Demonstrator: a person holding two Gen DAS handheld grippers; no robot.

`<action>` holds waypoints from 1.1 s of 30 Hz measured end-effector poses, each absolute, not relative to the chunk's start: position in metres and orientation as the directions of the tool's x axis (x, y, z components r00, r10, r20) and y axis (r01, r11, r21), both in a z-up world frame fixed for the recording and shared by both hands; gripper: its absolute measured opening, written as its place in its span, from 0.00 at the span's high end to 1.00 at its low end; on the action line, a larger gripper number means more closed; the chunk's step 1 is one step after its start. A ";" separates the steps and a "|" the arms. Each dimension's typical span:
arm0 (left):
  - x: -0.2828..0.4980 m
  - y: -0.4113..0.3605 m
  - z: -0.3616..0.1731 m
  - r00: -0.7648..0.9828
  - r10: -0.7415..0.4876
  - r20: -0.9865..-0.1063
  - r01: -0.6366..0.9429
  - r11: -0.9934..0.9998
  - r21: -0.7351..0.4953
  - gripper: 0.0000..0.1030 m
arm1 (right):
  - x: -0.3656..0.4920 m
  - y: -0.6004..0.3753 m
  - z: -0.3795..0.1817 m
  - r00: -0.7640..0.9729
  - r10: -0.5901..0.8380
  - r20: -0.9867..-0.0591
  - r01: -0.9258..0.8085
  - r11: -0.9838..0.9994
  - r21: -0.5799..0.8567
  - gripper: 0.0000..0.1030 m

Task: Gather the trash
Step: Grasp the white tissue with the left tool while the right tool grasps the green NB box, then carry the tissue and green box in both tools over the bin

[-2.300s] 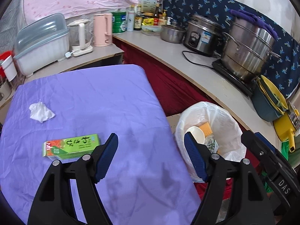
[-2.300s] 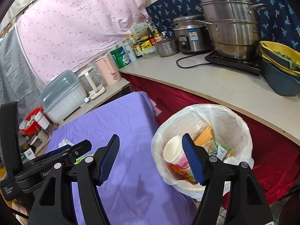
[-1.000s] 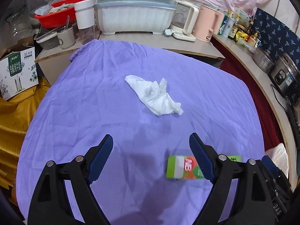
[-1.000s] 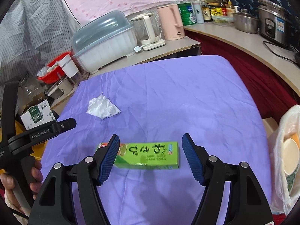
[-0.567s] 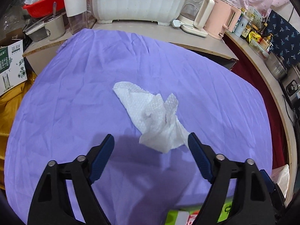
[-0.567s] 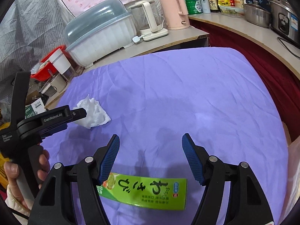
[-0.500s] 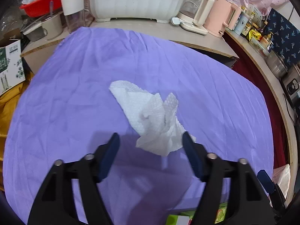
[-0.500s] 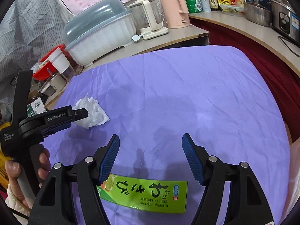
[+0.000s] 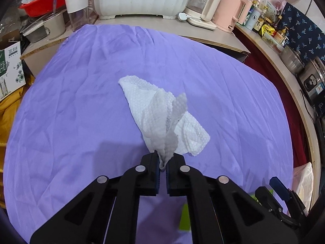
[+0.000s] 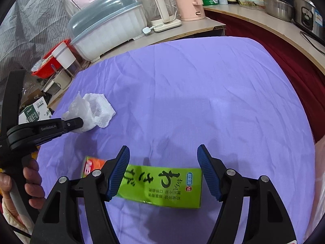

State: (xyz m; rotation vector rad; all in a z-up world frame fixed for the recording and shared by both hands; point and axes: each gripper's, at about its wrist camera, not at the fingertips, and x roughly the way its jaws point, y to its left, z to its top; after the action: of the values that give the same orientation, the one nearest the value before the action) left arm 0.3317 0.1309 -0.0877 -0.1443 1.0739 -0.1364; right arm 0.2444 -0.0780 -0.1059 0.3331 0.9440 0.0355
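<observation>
A crumpled white paper towel [image 9: 162,120] lies on the purple tablecloth [image 9: 71,122]. My left gripper [image 9: 161,167] is shut on its near end; it also shows in the right wrist view [image 10: 78,124], pinching the towel [image 10: 91,109]. A green wasabi box [image 10: 162,185] lies flat on the cloth. My right gripper [image 10: 163,170] is open, its blue pads [image 10: 119,170] on either side just above the box, not touching it. A sliver of the box [image 9: 184,217] shows under my left gripper.
A white dish rack with a clear lid [image 10: 107,28], a glass kettle [image 10: 160,8] and a pink kettle [image 10: 190,0] stand on the counter behind the table. A red basin [image 9: 40,2] and a carton [image 9: 9,65] sit at the left. A white bin bag [image 9: 302,181] is at the right.
My left gripper moved onto the paper towel and shut on its near end. My right gripper came down closer over the green box, still open.
</observation>
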 end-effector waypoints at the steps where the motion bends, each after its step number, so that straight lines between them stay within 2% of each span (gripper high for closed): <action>1: 0.325 0.133 -0.086 0.472 -0.177 -0.864 0.041 0.983 -0.179 0.97 | 0.238 -0.077 -0.106 0.586 0.179 -0.791 0.113 0.948 0.298 0.35; 23: 0.220 0.205 -0.066 0.488 -0.103 -0.867 -0.029 0.991 -0.134 0.97 | 0.133 -0.024 -0.118 0.509 0.236 -0.828 0.021 0.958 0.285 0.35; 26: 0.209 0.206 -0.070 0.472 -0.124 -0.873 -0.009 0.989 -0.145 0.97 | 0.131 -0.019 -0.119 0.510 0.226 -0.830 0.020 0.961 0.274 0.41; 30: 0.195 0.202 -0.071 0.462 -0.150 -0.874 0.021 0.987 -0.158 0.97 | 0.134 -0.015 -0.117 0.512 0.211 -0.833 0.020 0.966 0.257 0.60; 33: 0.185 0.197 -0.067 0.461 -0.171 -0.871 0.047 0.985 -0.169 0.97 | 0.132 -0.016 -0.114 0.519 0.207 -0.829 0.025 0.966 0.256 0.60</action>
State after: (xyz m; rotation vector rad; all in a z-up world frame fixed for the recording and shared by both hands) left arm 0.1855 0.1965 -0.0674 -0.1272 1.0845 -0.1345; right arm 0.1322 -0.0155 -0.1143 0.2488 1.0222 0.1107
